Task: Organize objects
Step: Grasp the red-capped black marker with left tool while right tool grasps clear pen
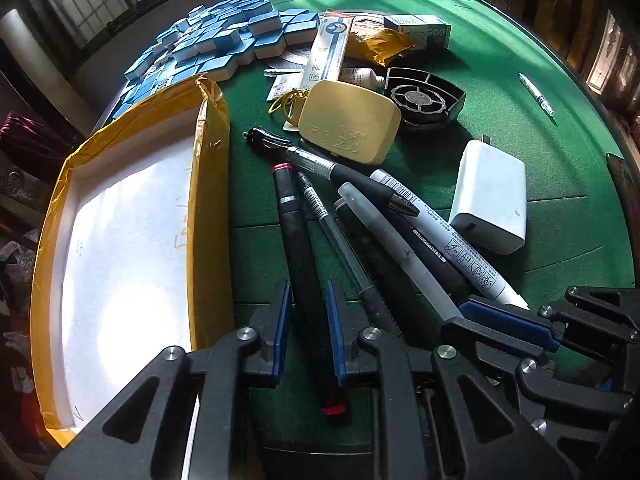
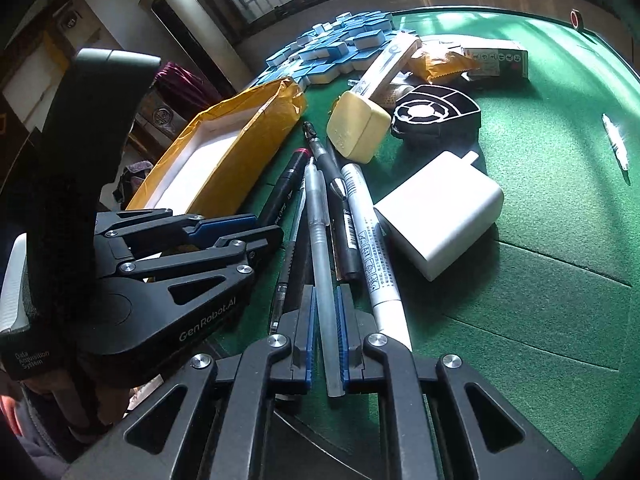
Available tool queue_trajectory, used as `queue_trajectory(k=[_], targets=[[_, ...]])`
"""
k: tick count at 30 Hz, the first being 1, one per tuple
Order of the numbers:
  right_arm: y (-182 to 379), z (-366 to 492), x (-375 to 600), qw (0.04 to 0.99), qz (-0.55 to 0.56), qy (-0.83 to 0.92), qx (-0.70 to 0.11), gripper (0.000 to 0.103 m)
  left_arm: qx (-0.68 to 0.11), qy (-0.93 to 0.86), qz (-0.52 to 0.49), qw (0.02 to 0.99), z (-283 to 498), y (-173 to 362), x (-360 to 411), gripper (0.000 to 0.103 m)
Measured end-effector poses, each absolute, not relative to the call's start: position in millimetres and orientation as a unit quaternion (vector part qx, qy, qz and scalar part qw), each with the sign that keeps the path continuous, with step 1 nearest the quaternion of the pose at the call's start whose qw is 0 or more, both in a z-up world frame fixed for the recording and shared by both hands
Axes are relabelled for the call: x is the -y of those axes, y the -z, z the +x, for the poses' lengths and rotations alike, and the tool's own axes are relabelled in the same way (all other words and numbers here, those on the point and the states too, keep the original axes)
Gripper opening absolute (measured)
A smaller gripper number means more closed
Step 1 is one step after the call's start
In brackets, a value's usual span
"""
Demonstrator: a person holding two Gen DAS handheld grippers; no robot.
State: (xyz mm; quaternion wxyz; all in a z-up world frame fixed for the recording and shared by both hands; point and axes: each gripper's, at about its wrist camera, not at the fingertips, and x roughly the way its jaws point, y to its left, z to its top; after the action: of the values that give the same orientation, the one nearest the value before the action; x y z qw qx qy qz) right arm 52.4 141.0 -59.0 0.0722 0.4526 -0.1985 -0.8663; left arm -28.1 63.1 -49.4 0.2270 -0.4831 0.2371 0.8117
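My left gripper (image 1: 308,320) is shut on a black marker with red ends (image 1: 296,240), which lies on the green felt beside the box. In the right wrist view that gripper (image 2: 266,229) shows at the left, next to the same marker (image 2: 286,184). My right gripper (image 2: 325,320) is shut on a frosted translucent pen (image 2: 320,232) in the pile of pens. From the left wrist view the right gripper (image 1: 464,318) comes in at the lower right, at the end of that pen (image 1: 384,232). A white marker (image 1: 452,240), a black pen (image 1: 340,168) and a clear ballpoint (image 1: 324,216) lie among them.
A yellow-taped box with a white inside (image 1: 212,200) stands at the left. A white charger (image 1: 488,196), a yellow case (image 1: 352,120) and a black round vent piece (image 1: 424,96) lie beyond the pens. Blue tiles (image 1: 224,36) and small packets crowd the far side of the green table (image 1: 560,80).
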Motion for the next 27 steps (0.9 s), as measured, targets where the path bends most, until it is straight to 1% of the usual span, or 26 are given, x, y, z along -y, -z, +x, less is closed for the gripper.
queue_trajectory(k=[7,11,14,16,18,22,24,27], targets=[[59,57,-135,0.063,0.461,0.865,0.190,0.008,-0.153,-0.807,-0.508,0.259,-33,39,-48,0.014],[57,56,-127,0.052,0.462,0.868,0.172,0.008,-0.172,-0.812,-0.498,0.251,-27,42,-53,0.014],[57,54,-128,0.052,0.465,0.866,0.177,0.008,-0.194,-0.816,-0.487,0.242,-23,45,-58,0.014],[57,53,-130,0.053,0.464,0.866,0.180,0.008,-0.192,-0.821,-0.479,0.245,-22,44,-57,0.014],[57,53,-127,0.052,0.462,0.867,0.176,0.008,-0.170,-0.825,-0.478,0.249,-24,42,-51,0.014],[57,55,-127,0.046,0.458,0.867,0.191,0.008,-0.117,-0.822,-0.496,0.252,-34,37,-37,0.002],[57,58,-128,0.041,0.454,0.869,0.192,0.008,-0.103,-0.818,-0.504,0.257,-35,37,-34,0.001],[57,61,-128,0.035,0.454,0.870,0.188,0.008,-0.107,-0.817,-0.504,0.259,-32,38,-35,0.002]])
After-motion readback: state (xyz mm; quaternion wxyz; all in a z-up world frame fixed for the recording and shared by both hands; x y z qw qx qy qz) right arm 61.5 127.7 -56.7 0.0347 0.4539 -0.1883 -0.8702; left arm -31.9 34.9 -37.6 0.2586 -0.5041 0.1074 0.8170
